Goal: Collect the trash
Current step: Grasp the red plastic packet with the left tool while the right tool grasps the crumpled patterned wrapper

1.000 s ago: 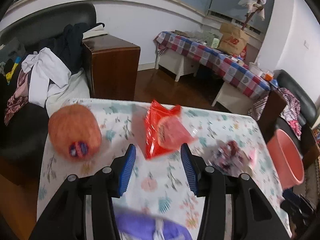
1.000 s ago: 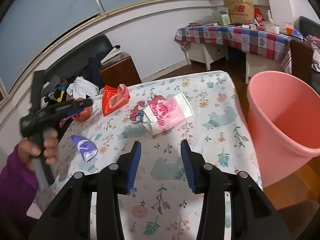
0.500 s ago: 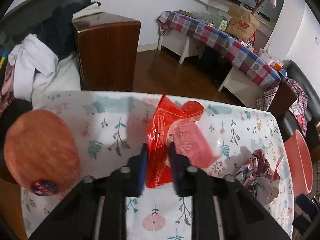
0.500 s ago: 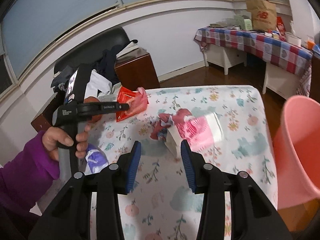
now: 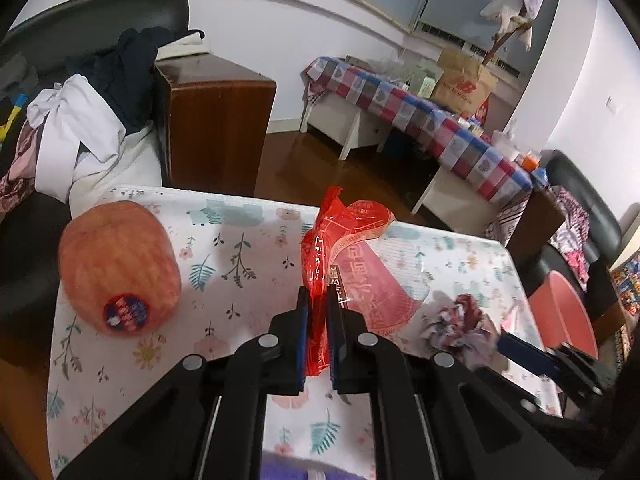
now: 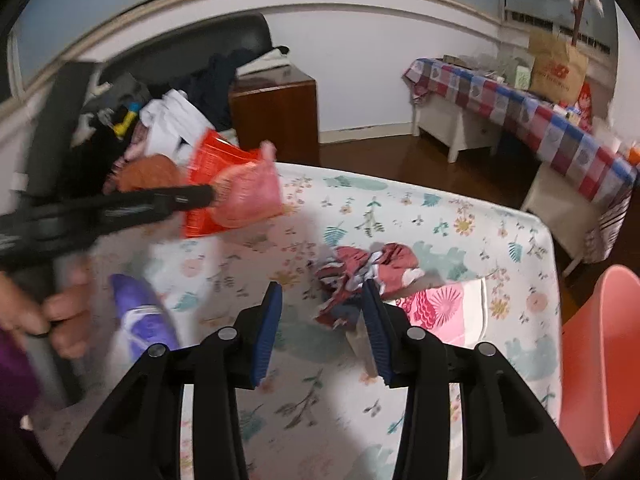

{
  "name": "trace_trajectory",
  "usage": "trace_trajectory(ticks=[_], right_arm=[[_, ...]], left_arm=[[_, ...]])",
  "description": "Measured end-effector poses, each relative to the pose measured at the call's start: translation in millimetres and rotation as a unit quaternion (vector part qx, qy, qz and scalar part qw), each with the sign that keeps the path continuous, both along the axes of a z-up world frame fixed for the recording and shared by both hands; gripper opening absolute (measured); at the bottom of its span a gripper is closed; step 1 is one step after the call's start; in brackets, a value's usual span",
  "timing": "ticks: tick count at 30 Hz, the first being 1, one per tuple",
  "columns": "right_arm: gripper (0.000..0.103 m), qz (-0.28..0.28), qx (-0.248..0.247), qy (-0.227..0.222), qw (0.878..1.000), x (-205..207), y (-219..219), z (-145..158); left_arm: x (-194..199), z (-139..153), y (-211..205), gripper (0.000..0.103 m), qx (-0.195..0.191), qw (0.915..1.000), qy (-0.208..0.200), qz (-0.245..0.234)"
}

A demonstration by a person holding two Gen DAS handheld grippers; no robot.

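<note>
Left tongs [image 5: 318, 300] pressed together on the red plastic wrapper [image 5: 352, 264], pinching its near edge just above the floral surface [image 5: 240, 248]. Right tongs [image 6: 322, 304] spread, hovering over a crumpled maroon-and-white wrapper [image 6: 360, 268], not touching it. Purple packet [image 6: 140, 316] lying on the surface near the hand [image 6: 60, 316]. Net-wrapped orange fruit [image 5: 118, 266] resting left of the red wrapper. Pink bin [image 6: 600, 360] beside the surface's right edge.
</note>
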State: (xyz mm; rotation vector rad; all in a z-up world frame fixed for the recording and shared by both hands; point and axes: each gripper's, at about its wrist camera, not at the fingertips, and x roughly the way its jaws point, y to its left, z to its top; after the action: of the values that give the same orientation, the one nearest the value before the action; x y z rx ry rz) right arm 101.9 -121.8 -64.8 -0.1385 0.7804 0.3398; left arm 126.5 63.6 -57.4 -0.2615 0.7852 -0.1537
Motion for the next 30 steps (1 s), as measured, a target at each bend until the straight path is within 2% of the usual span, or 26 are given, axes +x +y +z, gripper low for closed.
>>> trace_trajectory(ticks=[2, 3, 5, 9, 13, 18, 24, 30], right_arm=[[0.042, 0.0, -0.014, 0.003, 1.0, 4.0, 3.1, -4.5], [0.037, 0.001, -0.018, 0.006, 1.0, 5.6, 4.3, -6.9], [0.016, 0.002, -0.019, 0.016, 1.0, 5.8, 4.6, -10.9], [0.006, -0.002, 0.011, 0.031, 0.999, 1.4, -5.0, -11.2], [0.005, -0.007, 0.062, 0.022, 0.998, -14.6, -22.5, 5.2], [0.005, -0.005, 0.102, 0.013, 0.995, -40.8, -40.4, 21.3], [0.005, -0.01, 0.135, 0.013, 0.991, -72.5, -62.7, 29.0], [0.005, -0.03, 0.146, 0.004, 0.989, -96.7, -87.0, 31.4]], left_arm=[[-6.6, 4.0, 2.4, 0.007, -0.008, 1.0, -0.004, 0.001], [-9.5, 5.6, 3.4, 0.007, -0.011, 0.9999, -0.005, 0.002], [-14.7, 7.9, 3.8, 0.007, -0.013, 0.9999, -0.007, 0.003], [-26.5, 12.3, 2.0, 0.007, -0.017, 0.9998, -0.011, 0.003], [-34.9, 14.9, 0.1, 0.007, -0.02, 0.9998, -0.01, 0.001], [-52.9, 20.6, -6.3, 0.007, -0.017, 0.9998, -0.012, -0.001], [-74.3, 24.0, -15.5, 0.007, -0.011, 0.9999, -0.007, -0.009], [-93.9, 30.5, -31.6, 0.007, -0.002, 0.9998, -0.008, -0.018]])
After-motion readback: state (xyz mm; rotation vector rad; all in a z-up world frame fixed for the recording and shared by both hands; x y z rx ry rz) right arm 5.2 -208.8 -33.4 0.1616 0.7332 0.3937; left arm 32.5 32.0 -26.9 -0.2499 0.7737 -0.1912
